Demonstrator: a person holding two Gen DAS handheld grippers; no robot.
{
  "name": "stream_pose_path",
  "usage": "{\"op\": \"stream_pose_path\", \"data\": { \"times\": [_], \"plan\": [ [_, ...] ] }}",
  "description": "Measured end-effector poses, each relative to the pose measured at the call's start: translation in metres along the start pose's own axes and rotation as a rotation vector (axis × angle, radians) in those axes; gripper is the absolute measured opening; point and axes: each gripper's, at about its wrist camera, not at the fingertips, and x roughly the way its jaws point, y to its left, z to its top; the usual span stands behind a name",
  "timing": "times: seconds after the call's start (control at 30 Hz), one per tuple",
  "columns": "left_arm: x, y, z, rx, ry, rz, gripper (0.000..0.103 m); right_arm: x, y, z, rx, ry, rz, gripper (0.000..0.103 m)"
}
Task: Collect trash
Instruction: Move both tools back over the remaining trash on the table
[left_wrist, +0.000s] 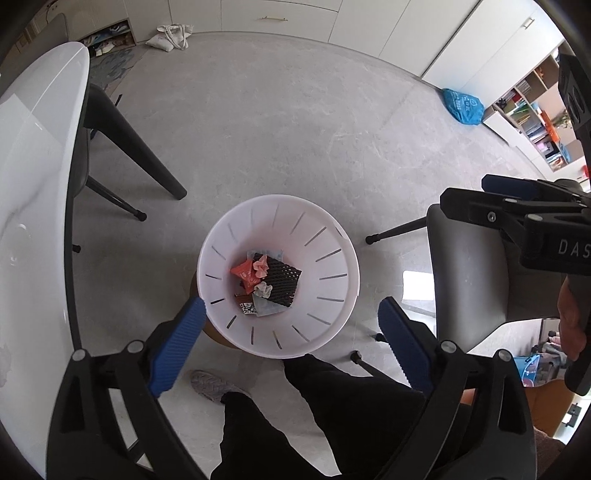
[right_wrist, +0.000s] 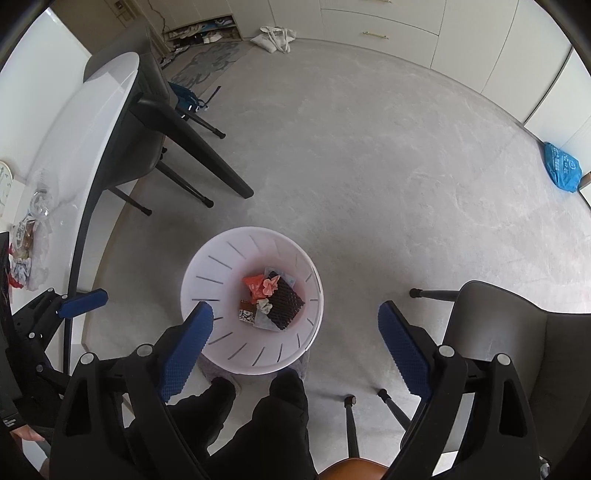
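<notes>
Over the bin (left_wrist: 221, 236), both grippers hang spread and empty.
Left gripper (left_wrist: 291, 332) and right gripper (right_wrist: 295, 332) point down at the bin on the floor beside the table (left_wrist: 33, 166), placed for a straight drop; trash (left_wrist: 266, 282) lies at its bottom, so this load looks delivered, more waits on the table.

White slotted bin (left_wrist: 221, 236), black mesh (netted) (left_wrist: 282, 282), blue fingers (left_wrist: 177, 347)
</notes>
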Motion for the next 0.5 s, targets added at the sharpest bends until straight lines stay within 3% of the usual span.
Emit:
{"op": "stream_pose_path", "data": {
  "times": [0.3,0.5],
  "plan": [
    [-0.015,0.009,-0.005,-0.059,-0.031,0.021,0.090,-0.006,0.011,0.002,-0.033,-0.017,0.026,0.090],
    [-0.071,0.057,-0.021,-0.244,-0.148,0.082,0.090,-0.033,0.059,0.017,-0.194,-0.088,0.061,0.090]
  ]
}}
